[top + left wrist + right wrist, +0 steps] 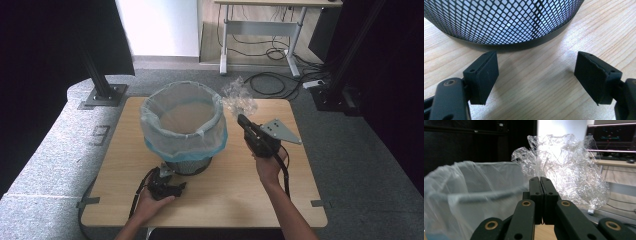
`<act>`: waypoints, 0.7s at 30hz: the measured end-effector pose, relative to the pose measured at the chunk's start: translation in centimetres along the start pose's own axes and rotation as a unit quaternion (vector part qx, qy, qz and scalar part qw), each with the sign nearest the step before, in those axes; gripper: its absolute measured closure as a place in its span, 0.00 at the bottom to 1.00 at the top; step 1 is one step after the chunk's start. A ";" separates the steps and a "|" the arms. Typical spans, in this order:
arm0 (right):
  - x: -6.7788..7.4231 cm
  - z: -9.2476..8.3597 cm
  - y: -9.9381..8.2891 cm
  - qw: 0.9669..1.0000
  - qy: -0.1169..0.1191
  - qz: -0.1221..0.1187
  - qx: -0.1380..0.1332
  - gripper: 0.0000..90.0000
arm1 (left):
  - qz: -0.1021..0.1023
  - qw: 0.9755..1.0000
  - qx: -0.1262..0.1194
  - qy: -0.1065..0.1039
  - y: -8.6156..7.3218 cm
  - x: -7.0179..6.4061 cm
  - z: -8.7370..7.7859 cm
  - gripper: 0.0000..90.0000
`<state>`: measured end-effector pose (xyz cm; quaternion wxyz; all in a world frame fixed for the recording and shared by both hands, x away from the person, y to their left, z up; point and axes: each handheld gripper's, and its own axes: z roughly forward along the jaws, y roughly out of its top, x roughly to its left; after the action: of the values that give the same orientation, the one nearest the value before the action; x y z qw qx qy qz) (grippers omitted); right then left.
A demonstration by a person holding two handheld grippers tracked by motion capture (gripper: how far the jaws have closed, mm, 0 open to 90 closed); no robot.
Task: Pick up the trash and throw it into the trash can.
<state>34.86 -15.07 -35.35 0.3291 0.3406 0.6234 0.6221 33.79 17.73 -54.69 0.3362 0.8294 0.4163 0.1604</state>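
Counter point(220, 195) — centre-rear: mesh bin point(184, 125), upright, liner bag point(150, 131) inside and folded out over the rim. Left hand-held gripper point(165, 176) on the counter at the near side of the bin's base, jaws spread wide toward the mesh, just short of it. Right hand-held gripper point(243, 120) raised to the right of the bin — its pressed-together jaws pinch a crumpled plastic wrap point(239, 98), which hangs just outside the bin's right rim. Floor behind the counter: desk point(265, 30), with cables point(272, 80) beneath and before it.
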 end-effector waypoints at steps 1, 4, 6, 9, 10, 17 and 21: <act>0.3 0.4 0.4 1.000 0.005 -0.001 -0.001 0.98 | 0.000 1.000 0.000 0.000 0.0 0.0 0.0 0.22; 1.5 1.8 1.5 1.000 0.015 -0.013 -0.002 0.98 | 0.000 1.000 0.000 0.001 0.0 0.0 0.0 0.22; 2.3 2.7 2.2 0.999 0.024 -0.023 0.001 0.98 | 0.000 1.000 0.000 0.000 0.0 0.0 0.0 0.22; 3.1 4.0 2.8 0.999 0.031 -0.027 0.007 0.98 | 0.000 1.000 0.000 0.000 0.0 0.0 0.0 0.22; 3.4 4.4 2.9 0.999 0.033 -0.028 0.010 0.98 | 0.001 1.000 0.000 0.001 0.0 0.0 0.0 0.22; 4.9 6.2 3.3 0.998 0.051 -0.036 0.024 0.98 | 0.000 1.000 0.000 0.001 0.0 0.0 0.0 0.22; 5.1 6.8 3.2 0.997 0.062 -0.032 0.033 0.96 | 0.000 1.000 0.000 0.001 0.0 0.0 0.0 0.22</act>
<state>37.82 -7.10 -32.18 0.2981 0.2925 0.6734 0.6100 33.80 17.73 -54.70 0.3357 0.8296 0.4161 0.1610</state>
